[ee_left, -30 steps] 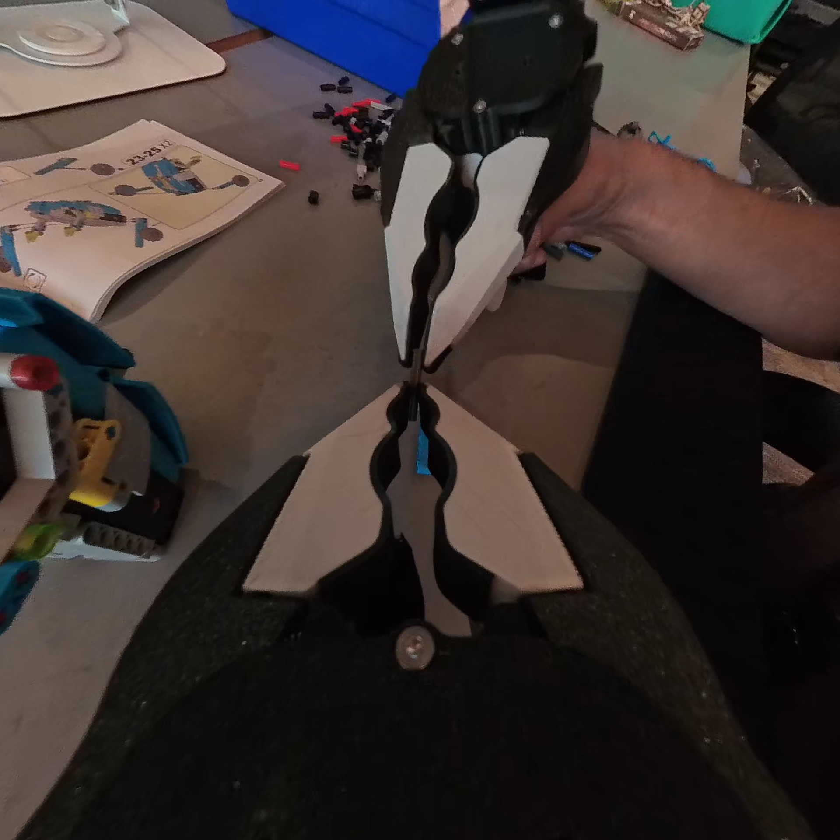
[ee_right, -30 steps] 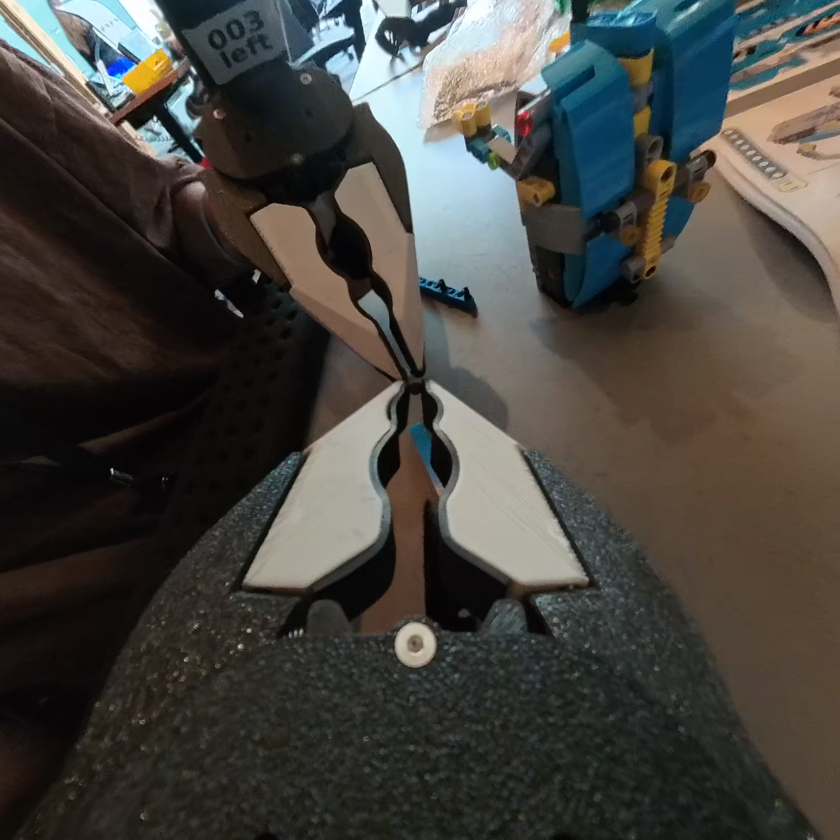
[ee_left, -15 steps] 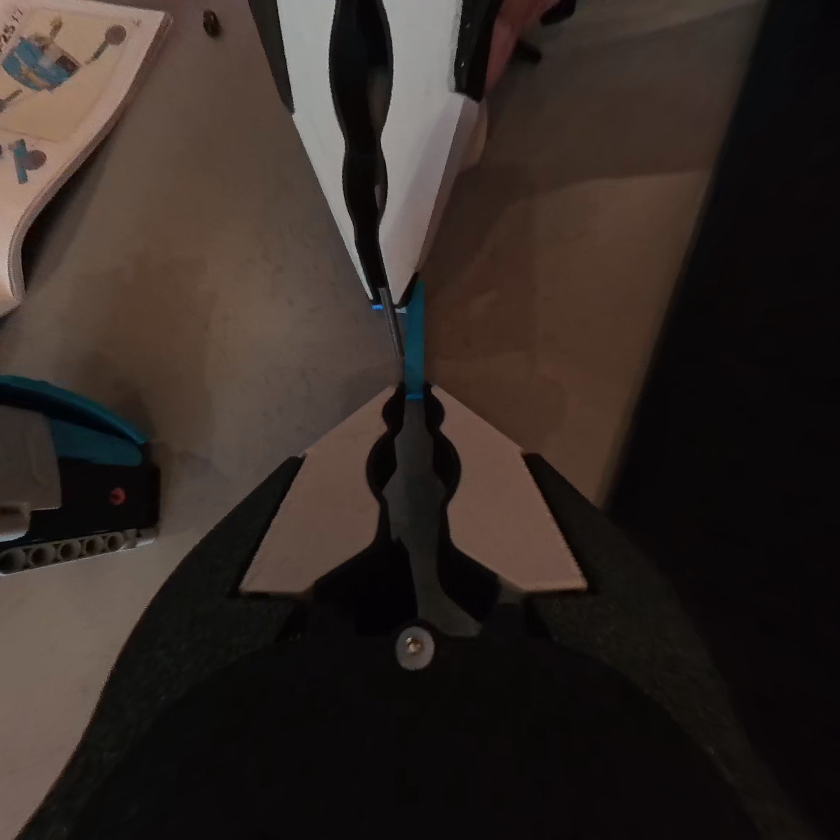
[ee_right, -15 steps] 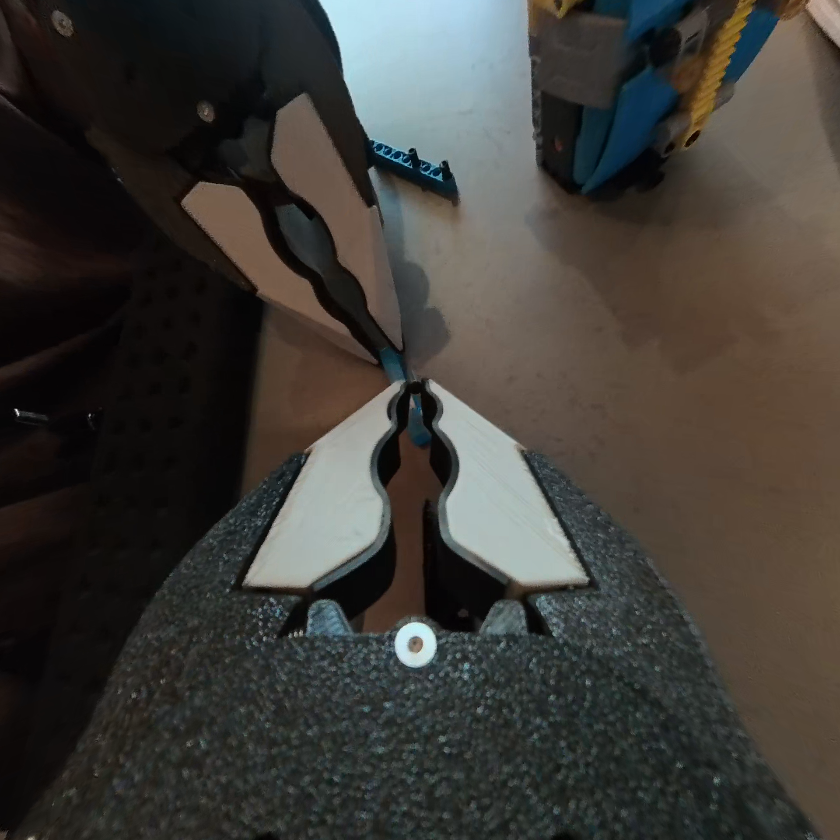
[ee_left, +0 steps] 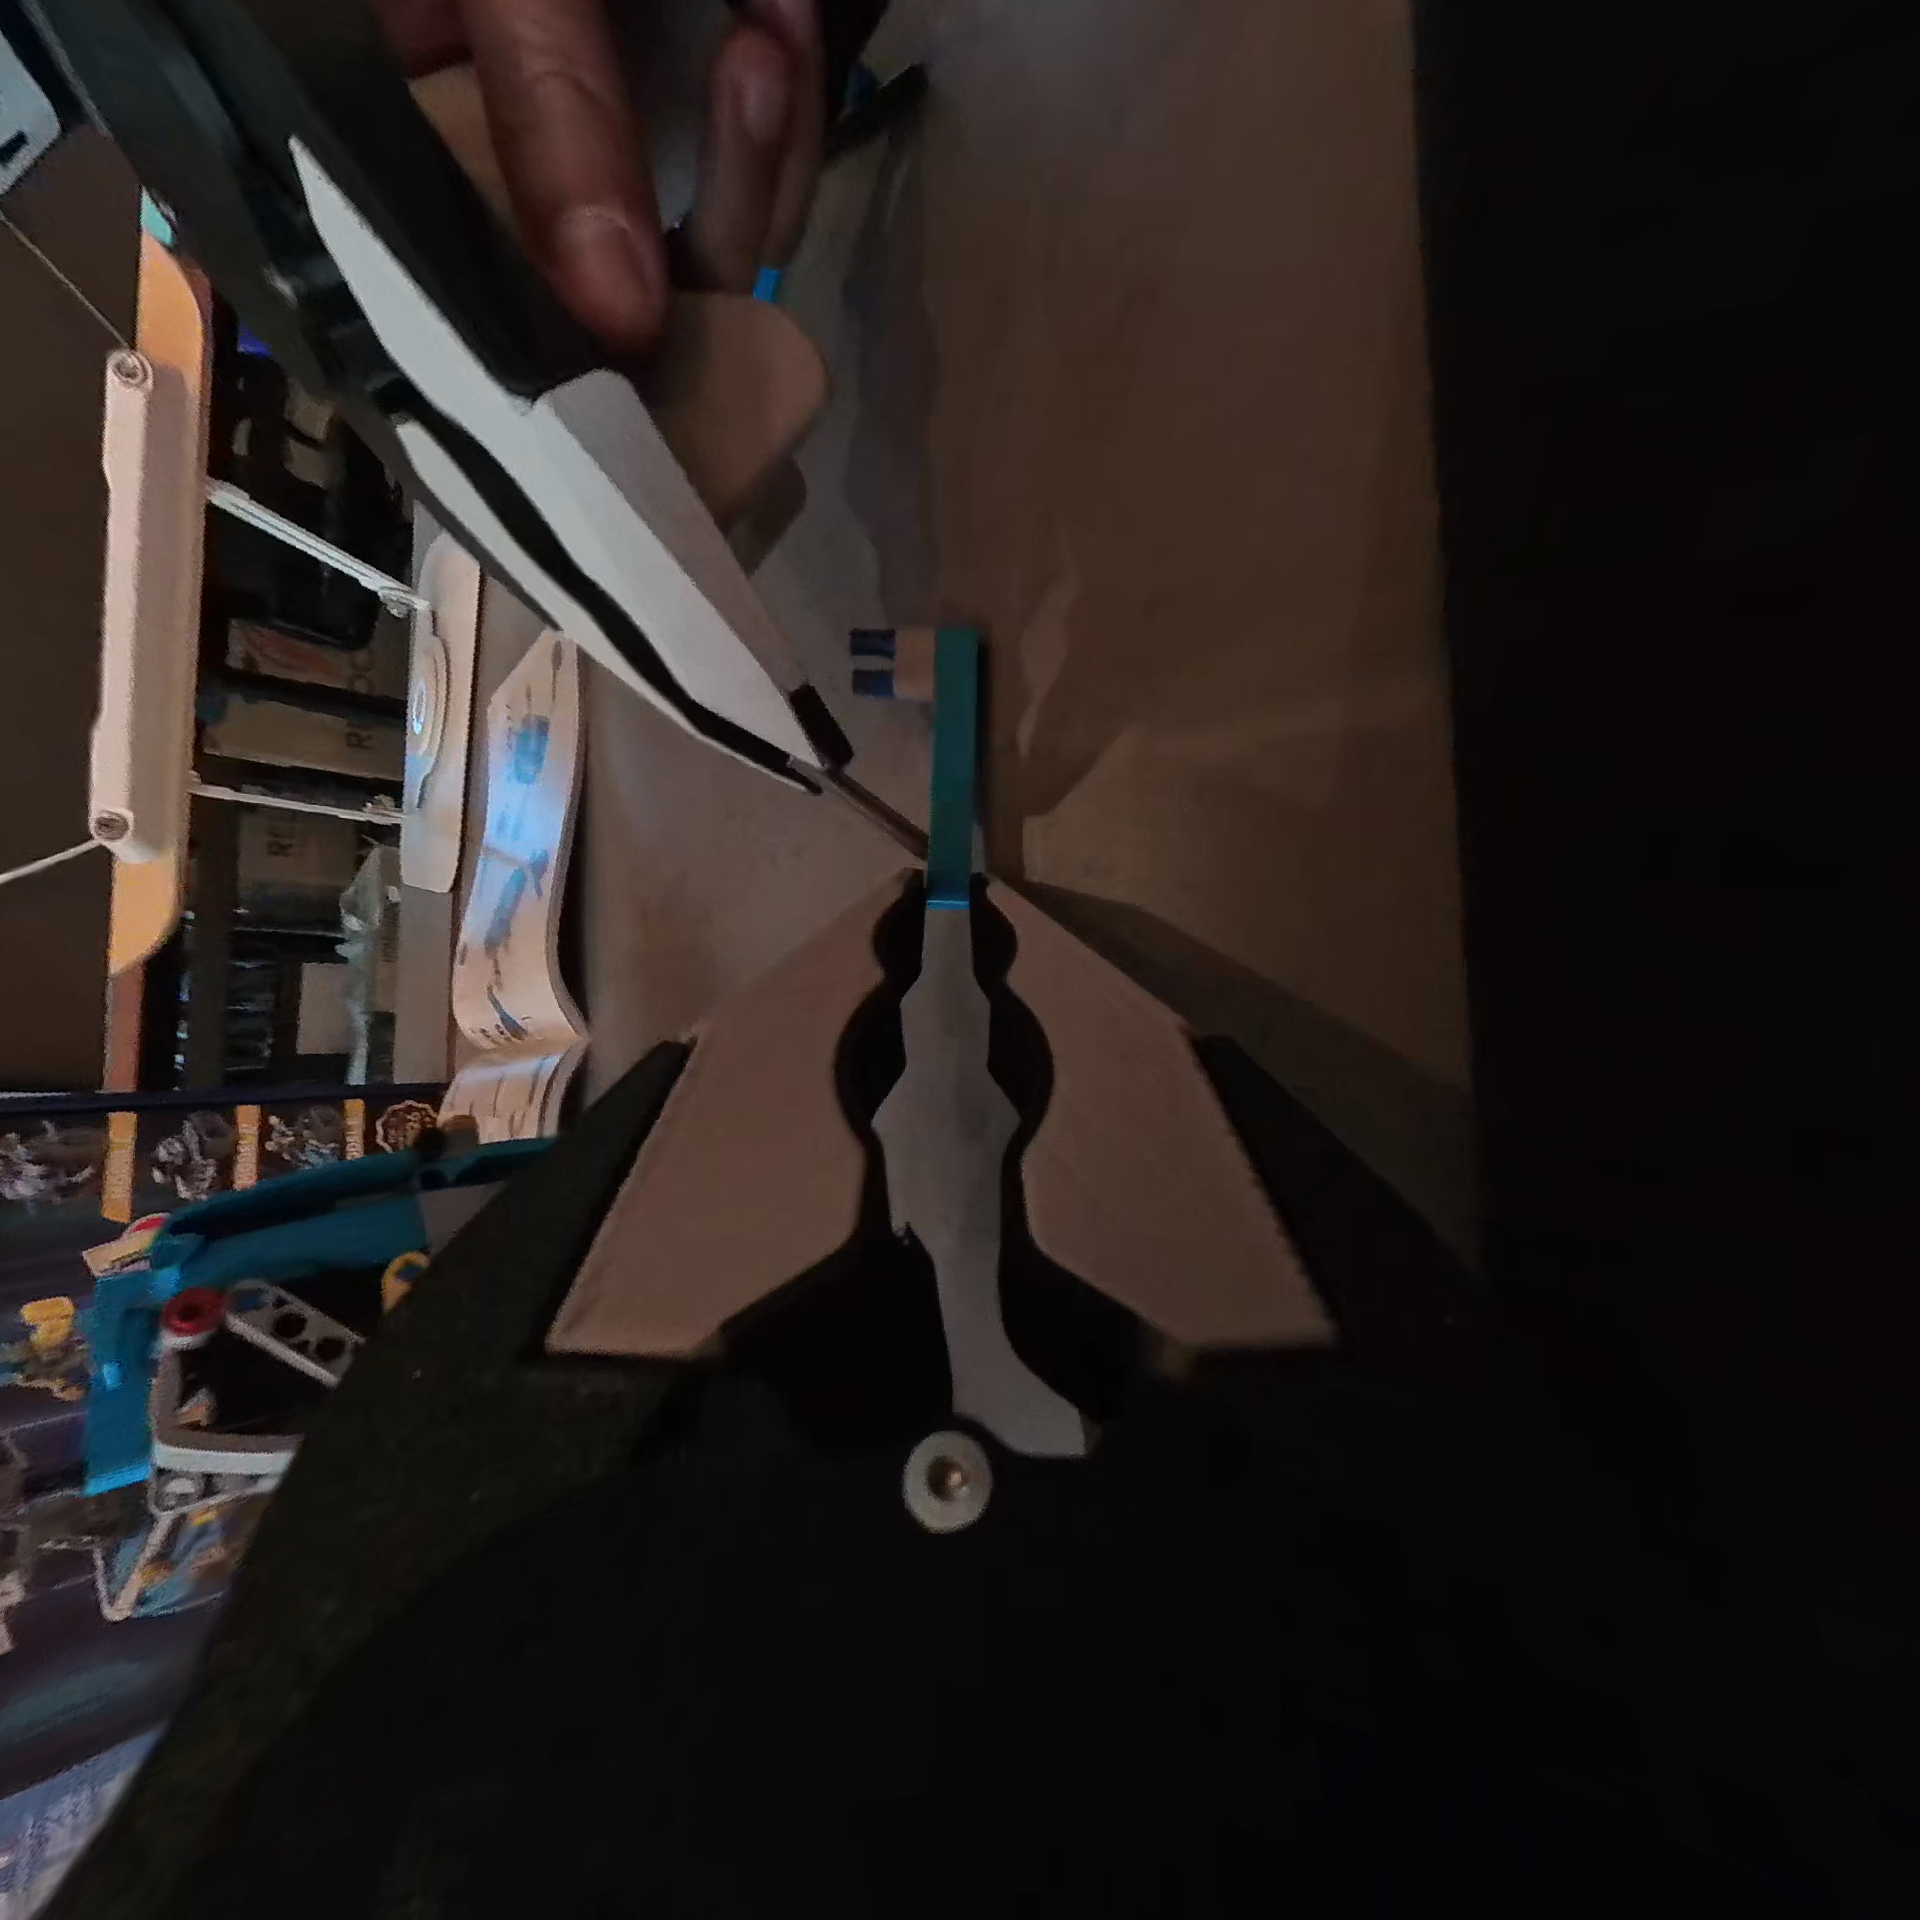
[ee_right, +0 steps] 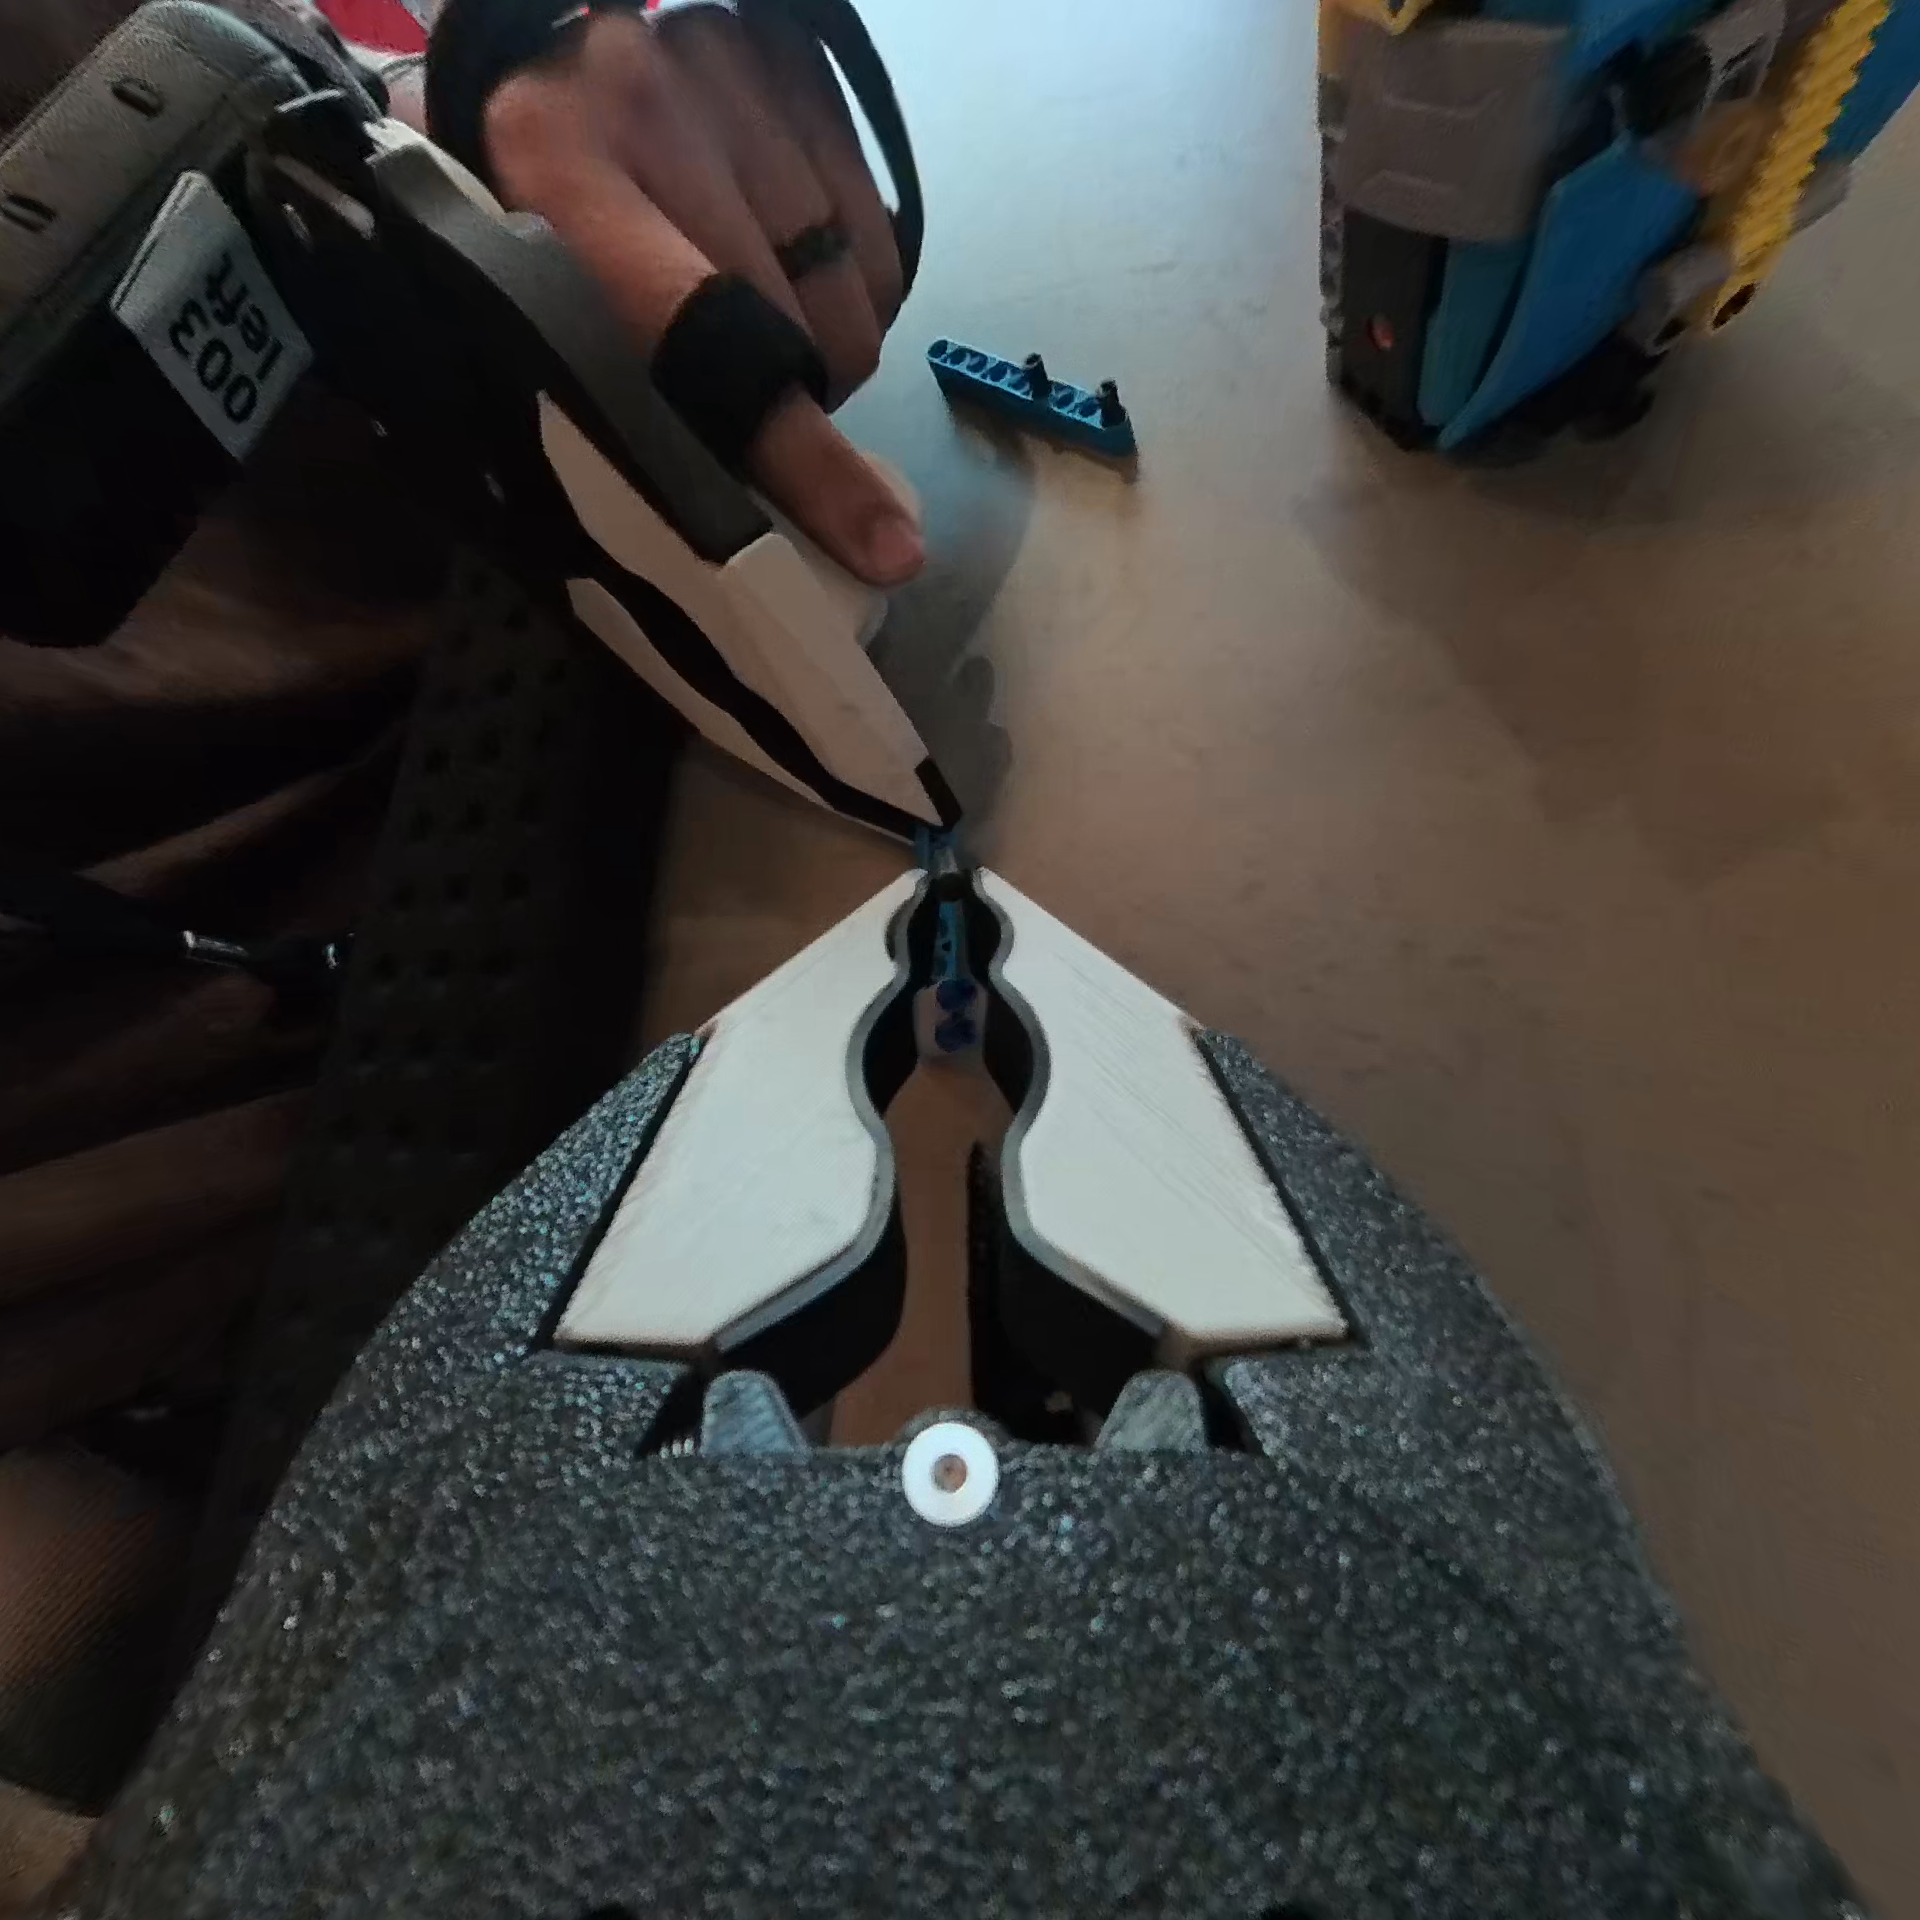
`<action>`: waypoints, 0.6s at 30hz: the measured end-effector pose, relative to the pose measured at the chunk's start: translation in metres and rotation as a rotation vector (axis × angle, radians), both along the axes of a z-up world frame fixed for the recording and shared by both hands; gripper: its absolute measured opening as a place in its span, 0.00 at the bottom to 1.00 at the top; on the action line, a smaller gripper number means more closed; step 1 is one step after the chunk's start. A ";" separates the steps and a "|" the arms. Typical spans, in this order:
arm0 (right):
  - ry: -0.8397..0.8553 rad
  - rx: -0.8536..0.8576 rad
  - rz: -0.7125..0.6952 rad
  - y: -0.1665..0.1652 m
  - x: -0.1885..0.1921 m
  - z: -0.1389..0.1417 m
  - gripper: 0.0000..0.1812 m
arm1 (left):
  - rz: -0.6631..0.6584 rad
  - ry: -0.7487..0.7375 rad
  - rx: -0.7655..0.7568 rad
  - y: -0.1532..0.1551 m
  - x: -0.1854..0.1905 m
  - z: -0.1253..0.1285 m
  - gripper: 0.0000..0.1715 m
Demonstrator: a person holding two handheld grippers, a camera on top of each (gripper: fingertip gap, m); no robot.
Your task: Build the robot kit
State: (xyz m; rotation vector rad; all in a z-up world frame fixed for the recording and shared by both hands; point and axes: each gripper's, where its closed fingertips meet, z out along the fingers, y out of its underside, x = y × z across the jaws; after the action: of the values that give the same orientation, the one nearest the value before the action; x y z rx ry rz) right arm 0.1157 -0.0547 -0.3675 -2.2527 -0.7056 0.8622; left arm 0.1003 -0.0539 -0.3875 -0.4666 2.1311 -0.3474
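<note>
Left wrist view: left tongs [ee_left: 948, 881] pinch teal beam [ee_left: 956, 758]

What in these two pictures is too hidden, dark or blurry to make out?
- Left wrist view: the whole right side is black; nothing shows there.
- Left wrist view: the shelf items at the left are blurred.
- Right wrist view: the blue beam is mostly covered by the right gripper.
- Right wrist view: the blue and yellow brick model is cut off by the top edge.
</note>
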 end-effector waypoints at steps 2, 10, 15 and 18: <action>-0.004 0.005 0.003 -0.001 0.000 0.001 0.03 | 0.025 0.000 -0.033 0.002 0.000 0.002 0.08; -0.039 0.000 0.023 -0.003 -0.007 -0.003 0.03 | 0.089 0.060 -0.168 0.008 -0.005 0.003 0.11; -0.034 0.005 0.028 -0.002 -0.009 -0.002 0.03 | 0.080 0.058 -0.165 0.006 -0.006 0.002 0.08; -0.020 0.001 0.007 0.000 -0.004 -0.003 0.03 | 0.074 0.060 -0.166 0.005 -0.007 0.001 0.07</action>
State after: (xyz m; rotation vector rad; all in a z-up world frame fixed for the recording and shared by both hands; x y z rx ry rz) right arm 0.1115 -0.0546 -0.3701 -2.2618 -0.7227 0.8438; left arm 0.0935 -0.0485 -0.3866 -0.6571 2.1453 -0.4749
